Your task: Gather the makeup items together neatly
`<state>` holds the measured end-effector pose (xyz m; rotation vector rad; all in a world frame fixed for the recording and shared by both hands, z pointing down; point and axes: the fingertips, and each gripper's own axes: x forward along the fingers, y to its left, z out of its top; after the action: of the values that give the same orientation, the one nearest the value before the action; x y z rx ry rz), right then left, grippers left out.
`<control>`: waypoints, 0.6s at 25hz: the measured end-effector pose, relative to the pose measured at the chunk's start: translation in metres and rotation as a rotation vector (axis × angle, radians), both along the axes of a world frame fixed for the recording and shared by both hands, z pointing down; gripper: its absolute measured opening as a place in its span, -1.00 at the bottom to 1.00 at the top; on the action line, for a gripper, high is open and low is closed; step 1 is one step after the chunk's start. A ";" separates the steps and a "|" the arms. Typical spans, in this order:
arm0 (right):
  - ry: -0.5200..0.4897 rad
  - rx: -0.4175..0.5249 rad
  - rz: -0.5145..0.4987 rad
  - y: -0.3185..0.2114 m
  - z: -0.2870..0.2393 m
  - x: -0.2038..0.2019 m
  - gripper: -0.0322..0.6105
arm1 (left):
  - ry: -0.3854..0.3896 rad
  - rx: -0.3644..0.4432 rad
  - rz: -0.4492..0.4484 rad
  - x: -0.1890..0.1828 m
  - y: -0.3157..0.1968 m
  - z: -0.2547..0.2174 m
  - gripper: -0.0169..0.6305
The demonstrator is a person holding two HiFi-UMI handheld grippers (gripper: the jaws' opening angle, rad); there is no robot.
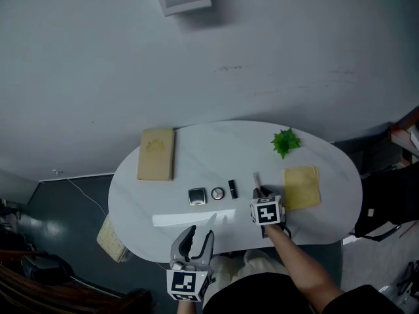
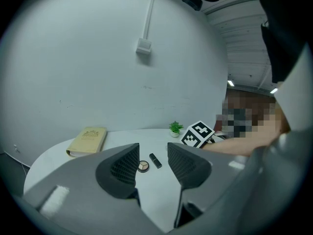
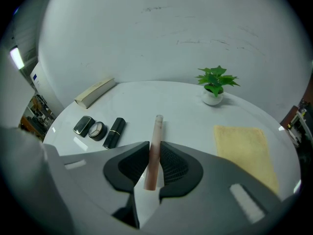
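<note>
The right gripper [image 3: 155, 153] has its jaws clamped on a slim pinkish makeup tube [image 3: 157, 126]. The tube sticks out forward past the jaw tips, over the white table [image 3: 186, 106]. To the left of these jaws, well apart from them, three items lie close together in a row: a dark square compact [image 3: 83, 125], a round compact [image 3: 97, 129] and a black lipstick [image 3: 114, 132]. A yellow cloth [image 3: 247, 148] lies to the right of the jaws. The left gripper [image 2: 152, 153] has its jaws apart, with nothing between them. Beyond their gap, the round compact and the lipstick lie on the table.
</note>
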<state>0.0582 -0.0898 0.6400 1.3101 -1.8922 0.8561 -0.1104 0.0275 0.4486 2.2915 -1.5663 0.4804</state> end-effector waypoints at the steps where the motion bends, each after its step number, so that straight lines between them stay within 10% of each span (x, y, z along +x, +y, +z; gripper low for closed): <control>1: -0.001 0.000 -0.004 0.000 0.000 -0.004 -0.66 | 0.001 -0.001 -0.001 -0.001 0.000 0.000 -0.40; 15: -0.007 0.011 -0.022 -0.007 0.007 -0.032 -0.66 | -0.008 -0.017 -0.015 -0.008 0.003 0.003 -0.40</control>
<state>0.0258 -0.0968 0.6473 1.2921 -1.9161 0.8408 -0.1184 0.0305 0.4516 2.2668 -1.5755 0.4979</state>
